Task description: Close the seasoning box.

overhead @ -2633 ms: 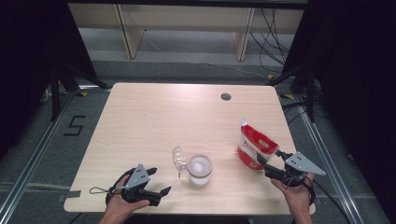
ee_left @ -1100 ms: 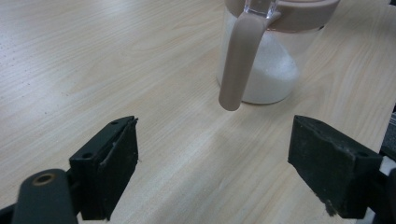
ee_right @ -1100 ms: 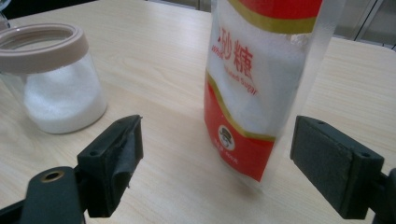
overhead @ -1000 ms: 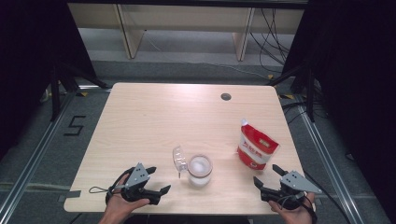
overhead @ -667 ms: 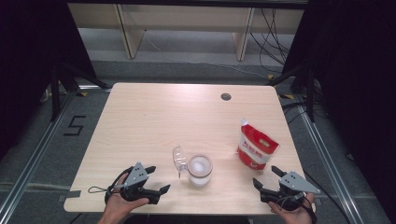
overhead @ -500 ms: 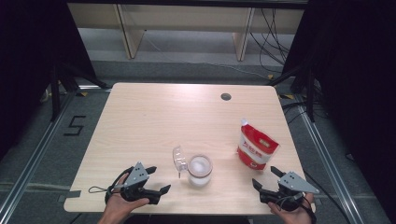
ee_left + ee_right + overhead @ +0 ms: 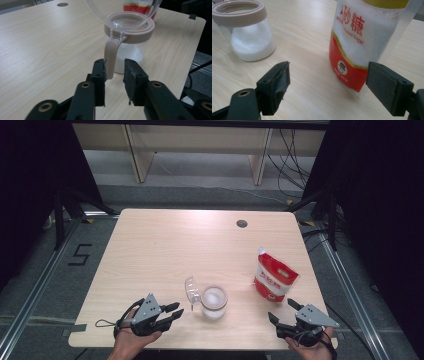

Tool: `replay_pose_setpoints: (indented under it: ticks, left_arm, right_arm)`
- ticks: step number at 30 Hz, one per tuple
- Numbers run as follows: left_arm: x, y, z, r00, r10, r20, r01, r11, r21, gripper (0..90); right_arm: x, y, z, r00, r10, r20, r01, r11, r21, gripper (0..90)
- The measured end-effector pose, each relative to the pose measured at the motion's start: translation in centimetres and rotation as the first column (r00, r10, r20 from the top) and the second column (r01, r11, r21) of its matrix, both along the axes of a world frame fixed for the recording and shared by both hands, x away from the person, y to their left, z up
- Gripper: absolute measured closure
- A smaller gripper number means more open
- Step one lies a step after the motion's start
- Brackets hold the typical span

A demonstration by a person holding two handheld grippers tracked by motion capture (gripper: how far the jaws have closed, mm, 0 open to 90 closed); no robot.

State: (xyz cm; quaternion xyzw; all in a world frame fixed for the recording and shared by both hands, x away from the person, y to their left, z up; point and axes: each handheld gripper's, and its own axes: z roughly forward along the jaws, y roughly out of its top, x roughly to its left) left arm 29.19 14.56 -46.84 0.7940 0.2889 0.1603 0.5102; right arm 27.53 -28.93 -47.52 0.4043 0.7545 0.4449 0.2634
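Sugar jar (image 7: pixel 214 303) standing near the table's (image 7: pixel 165 245) front edge, clear lid (image 7: pixel 191 290) flipped up on its hinge, white sugar inside. Left gripper (image 7: pixel 173 312) just beside it, jaws freshly narrowed from wide open around the lid's beige tab (image 7: pixel 110 58); in the left gripper view the tab touching the left-hand pad (image 7: pixel 99 71), a gap showing at the other pad (image 7: pixel 131 72), so not yet pinched. Right gripper (image 7: pixel 282 310) parked off to the side, jaws spread wide and holding nothing, the red-and-white sugar pouch (image 7: pixel 275 277) upright ahead of it, set down since a couple of seconds ago. Pouring apparently over; closing the lid likely next.
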Motion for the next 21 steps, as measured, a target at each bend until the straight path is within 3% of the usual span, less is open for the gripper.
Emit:
replay_pose_setpoints:
  ticks: [6,8,9,15,18,19,20,21]
  left_arm:
    - [0.1,-0.7,0.4,0.9997,-0.017,0.017,0.017,0.9999,0.005,84.6]
    - [0.3,-0.8,0.7,0.9993,-0.026,0.025,0.026,0.9996,0.007,86.4]
    - [0.2,-0.9,0.8,0.9998,-0.015,0.012,0.015,0.9999,0.0,87.4]
    - [0.6,-1.4,1.3,0.9985,-0.042,0.036,0.041,0.999,0.017,89.2]
    - [0.6,-1.5,1.3,0.9991,-0.036,0.02,0.036,0.9993,0.012,89.2]
    - [0.6,-1.4,1.5,0.9991,-0.036,0.024,0.035,0.9988,0.033,89.2]
    - [0.6,-1.5,1.5,0.9994,-0.03,0.018,0.03,0.9994,0.017,89.2]
    - [0.8,-1.4,1.5,0.999,-0.036,0.025,0.036,0.9991,0.021,89.2]
  right_arm:
    - [0.0,0.1,-0.1,1.0,-0.006,-0.007,0.006,1.0,0.008,20.6]
    - [-0.3,0.3,0.0,0.9992,-0.021,-0.034,0.021,1.0,0.022,20.7]
    - [-0.1,0.2,-0.1,1.0,-0.003,-0.007,0.003,1.0,-0.006,20.7]
    - [0.0,0.2,-0.1,1.0,0.008,-0.004,-0.008,1.0,-0.011,21.0]
    - [-0.3,0.4,-0.1,0.9993,-0.016,-0.033,0.017,0.999,0.029,21.3]
    - [-0.2,0.3,-0.1,0.9996,-0.011,-0.027,0.011,1.0,0.011,21.3]
    - [0.0,0.2,-0.1,1.0,0.003,-0.002,-0.003,1.0,-0.007,21.3]
    - [0.0,0.2,-0.1,1.0,0.008,-0.005,-0.008,1.0,0.0,21.3]
